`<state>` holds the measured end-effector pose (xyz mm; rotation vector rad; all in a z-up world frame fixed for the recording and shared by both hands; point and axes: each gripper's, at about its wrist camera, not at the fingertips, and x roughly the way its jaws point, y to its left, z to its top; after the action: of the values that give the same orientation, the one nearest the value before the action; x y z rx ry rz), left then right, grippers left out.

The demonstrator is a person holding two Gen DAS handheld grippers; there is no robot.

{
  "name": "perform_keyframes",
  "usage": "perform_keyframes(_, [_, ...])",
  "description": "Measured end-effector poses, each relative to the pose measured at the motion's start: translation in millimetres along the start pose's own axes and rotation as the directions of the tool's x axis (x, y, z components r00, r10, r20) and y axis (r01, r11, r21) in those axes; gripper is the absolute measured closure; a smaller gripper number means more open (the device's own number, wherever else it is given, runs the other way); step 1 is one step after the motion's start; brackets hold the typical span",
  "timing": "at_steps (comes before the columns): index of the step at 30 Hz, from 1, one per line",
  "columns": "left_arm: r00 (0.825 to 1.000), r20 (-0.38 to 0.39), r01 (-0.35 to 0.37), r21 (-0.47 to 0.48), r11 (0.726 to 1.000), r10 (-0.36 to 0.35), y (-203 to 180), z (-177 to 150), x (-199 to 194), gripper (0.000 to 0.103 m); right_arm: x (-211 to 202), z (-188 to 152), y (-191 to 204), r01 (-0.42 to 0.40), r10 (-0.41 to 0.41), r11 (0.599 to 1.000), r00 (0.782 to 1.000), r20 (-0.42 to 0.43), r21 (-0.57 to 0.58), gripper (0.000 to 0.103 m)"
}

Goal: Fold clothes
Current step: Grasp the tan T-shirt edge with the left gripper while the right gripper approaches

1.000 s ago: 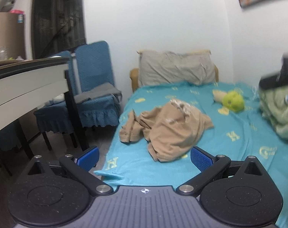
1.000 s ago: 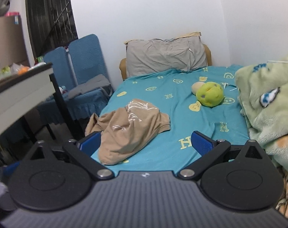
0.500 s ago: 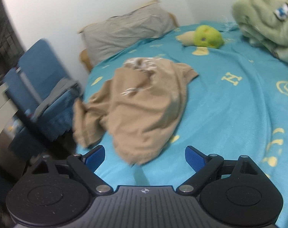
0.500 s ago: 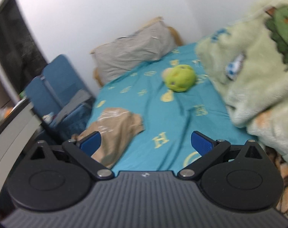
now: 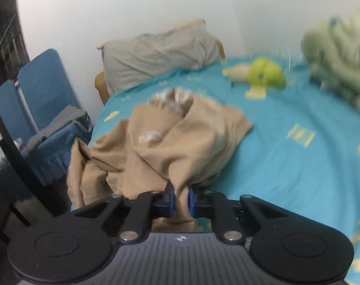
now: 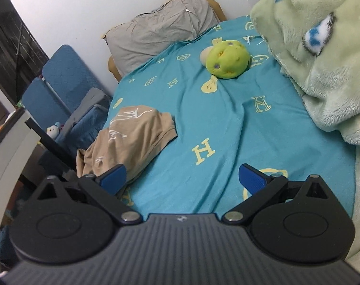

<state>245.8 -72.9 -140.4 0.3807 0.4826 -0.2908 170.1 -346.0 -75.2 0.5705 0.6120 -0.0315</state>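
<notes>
Pinching a bunched fold of the tan T-shirt (image 5: 170, 140), the left hand-held gripper (image 5: 180, 200) sits at the crumpled heap's near edge on the bed (image 6: 227, 128), while the wide-open right hand-held gripper (image 6: 182, 180) sees the shirt at lower left, farther off.

Each handheld unit is built in matte black plastic. In the left wrist view, the left gripper (image 5: 180, 201) is seen to carry two blue fingertip pads (image 5: 170, 200) on black linkage arms, which are pinned to the body by silver rivets. A ribbed, dark grey centre panel is flanked by two round black housings with shallow circular recesses, and a small white cross-in-circle mark is printed at the panel's front edge. The right gripper (image 6: 182, 178) is made to the same pattern: textured blue pads (image 6: 251, 178), black triangular link plates with cut-out windows, silver pivot pins, and the same ribbed grey panel and white mark.
</notes>
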Motion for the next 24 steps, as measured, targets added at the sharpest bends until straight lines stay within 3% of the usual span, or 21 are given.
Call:
perform_keyframes(4, [0.992,0.085,0.099,-0.091,0.991,-0.091,10.9,17.9,-61.5,0.095,-3.3,-2.5,4.0,0.049,-0.048,0.998,0.998,0.033,-0.041,0.0])
perform_keyframes(8, [0.972,0.148,0.204,-0.141,0.969,-0.183,6.1,19.1,-129.4,0.096,-15.5,-3.9,7.8,0.052,-0.047,0.996,0.997,0.068,-0.075,0.0])
perform_keyframes(10, [0.957,0.185,0.257,-0.179,0.95,-0.225,6.4,17.2,-162.7,0.096,-24.0,-4.3,12.6,0.057,-0.047,0.992,0.995,0.09,-0.11,0.0])
perform_keyframes(14, [0.919,0.264,0.365,-0.291,0.884,-0.292,28.3,5.3,-220.5,0.096,-48.6,-13.0,29.6,0.03,-0.01,0.976,0.995,0.095,-0.216,0.0])
perform_keyframes(16, [0.908,0.287,0.396,-0.346,0.85,-0.306,43.2,-3.0,-235.8,0.096,-58.1,-24.7,39.6,-0.012,0.029,0.96,0.998,0.058,-0.278,0.0])
perform_keyframes(18, [0.912,0.288,0.392,-0.393,0.832,-0.294,55.8,-12.4,-238.0,0.096,-64.3,-39.3,49.5,-0.065,0.069,0.94,0.998,-0.001,-0.334,0.0])
perform_keyframes(24, [0.922,0.242,0.386,-0.603,0.698,-0.301,98.5,-33.1,-205.8,0.095,-34.8,-78.3,74.3,-0.199,0.11,0.902,0.964,-0.241,-0.383,0.0])
